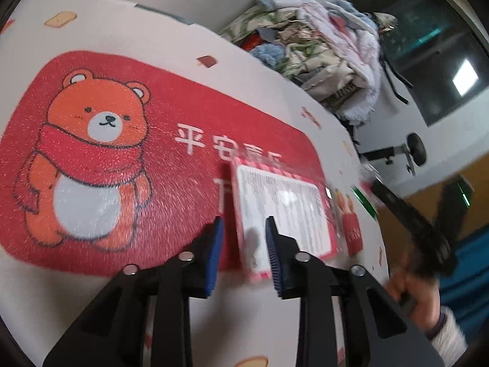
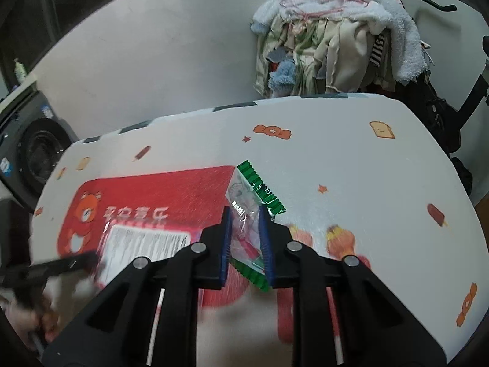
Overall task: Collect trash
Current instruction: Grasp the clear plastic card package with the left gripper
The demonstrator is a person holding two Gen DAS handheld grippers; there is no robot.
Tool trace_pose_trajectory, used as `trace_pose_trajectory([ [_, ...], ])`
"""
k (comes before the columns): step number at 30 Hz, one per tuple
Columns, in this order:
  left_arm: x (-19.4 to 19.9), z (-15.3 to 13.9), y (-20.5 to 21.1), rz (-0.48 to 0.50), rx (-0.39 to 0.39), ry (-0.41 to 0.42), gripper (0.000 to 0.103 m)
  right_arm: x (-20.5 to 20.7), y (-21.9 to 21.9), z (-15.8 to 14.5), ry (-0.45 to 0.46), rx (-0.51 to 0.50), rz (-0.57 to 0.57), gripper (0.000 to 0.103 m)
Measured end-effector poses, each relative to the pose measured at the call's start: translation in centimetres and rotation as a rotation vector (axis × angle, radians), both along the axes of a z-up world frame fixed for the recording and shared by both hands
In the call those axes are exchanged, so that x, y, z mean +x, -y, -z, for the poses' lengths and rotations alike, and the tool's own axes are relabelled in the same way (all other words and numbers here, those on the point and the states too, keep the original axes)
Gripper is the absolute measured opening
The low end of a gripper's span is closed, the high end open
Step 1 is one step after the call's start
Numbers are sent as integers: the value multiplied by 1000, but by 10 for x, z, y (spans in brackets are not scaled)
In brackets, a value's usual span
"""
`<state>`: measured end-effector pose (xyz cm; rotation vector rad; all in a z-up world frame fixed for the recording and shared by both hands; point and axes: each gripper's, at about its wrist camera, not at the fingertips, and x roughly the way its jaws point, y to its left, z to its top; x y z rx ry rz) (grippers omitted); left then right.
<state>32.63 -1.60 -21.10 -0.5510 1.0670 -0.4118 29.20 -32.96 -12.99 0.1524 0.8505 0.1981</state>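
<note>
Right tool [image 2: 243, 238] clamped on green-edged wrapper [image 2: 249, 211]; left tool [image 1: 244, 252] straddles pink packet [image 1: 284, 214], narrowly apart.

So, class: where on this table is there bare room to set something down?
Free: the white tablecloth beyond the green-edged clear wrapper, toward the far edge and the clothes pile. Crowded: the red bear mat, where the pink-bordered packet and both grippers work.

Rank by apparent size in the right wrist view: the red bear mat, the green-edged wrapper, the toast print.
1. red bear mat
2. green-edged wrapper, though nearness to the camera inflates it
3. toast print, farther away, so its true size is unsure
</note>
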Motion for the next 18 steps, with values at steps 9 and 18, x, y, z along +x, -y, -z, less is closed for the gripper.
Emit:
trace_pose_trajectory([
  [9, 8, -5, 13, -3, 70, 42, 10, -53, 11, -2, 32, 33, -50, 21],
  [18, -46, -102, 15, 151, 224, 324, 7, -97, 14, -28, 85, 32, -72, 21],
])
